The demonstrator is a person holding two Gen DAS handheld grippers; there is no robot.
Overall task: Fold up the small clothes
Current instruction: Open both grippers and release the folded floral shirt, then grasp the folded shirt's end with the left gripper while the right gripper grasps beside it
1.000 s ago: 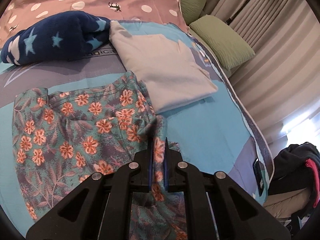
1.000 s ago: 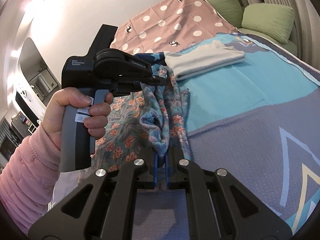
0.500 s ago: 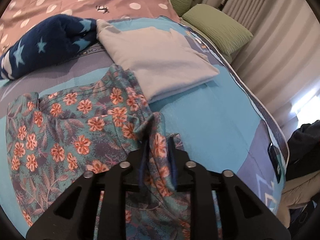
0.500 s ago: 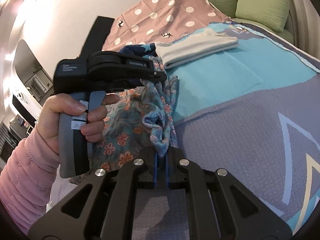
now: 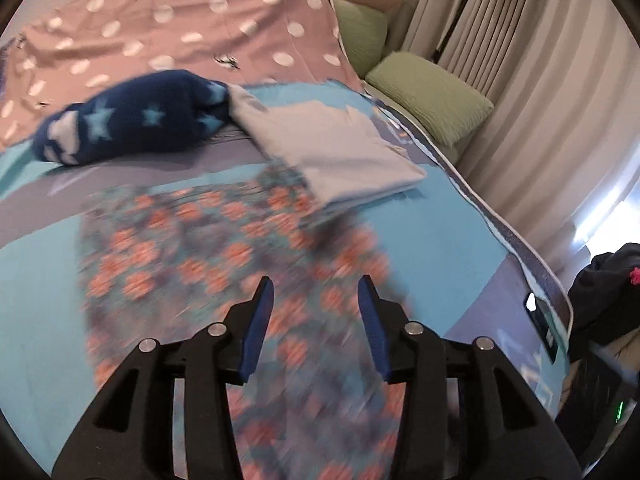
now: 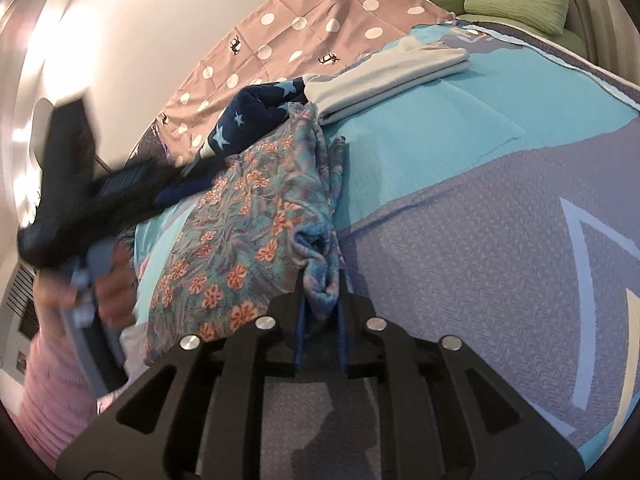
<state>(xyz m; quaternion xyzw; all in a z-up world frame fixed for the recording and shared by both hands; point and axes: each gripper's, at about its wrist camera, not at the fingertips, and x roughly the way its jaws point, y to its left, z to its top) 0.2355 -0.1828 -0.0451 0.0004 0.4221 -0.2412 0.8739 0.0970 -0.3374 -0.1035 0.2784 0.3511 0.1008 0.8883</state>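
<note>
The floral garment (image 5: 224, 264), teal with orange flowers, lies on the bed (image 5: 448, 248), blurred in the left wrist view. My left gripper (image 5: 316, 292) is open and empty above it. In the right wrist view the floral garment (image 6: 248, 216) lies folded lengthwise. My right gripper (image 6: 320, 284) has its jaws slightly apart with a bunched corner of the garment between them. The left gripper (image 6: 80, 184) shows blurred at the left, held by a hand in a pink sleeve.
A folded pale grey garment (image 5: 332, 152) and a navy star-patterned fleece (image 5: 132, 120) lie behind the floral one. A pink polka-dot cover (image 5: 180, 28) and green pillows (image 5: 432, 96) are farther back. Curtains (image 5: 540, 80) and a dark clothes pile (image 5: 604, 288) stand right.
My left gripper opened, let go of the floral garment and pulled back and up. The right gripper's jaws parted a little around the bunched corner, and the garment settled flatter on the bed.
</note>
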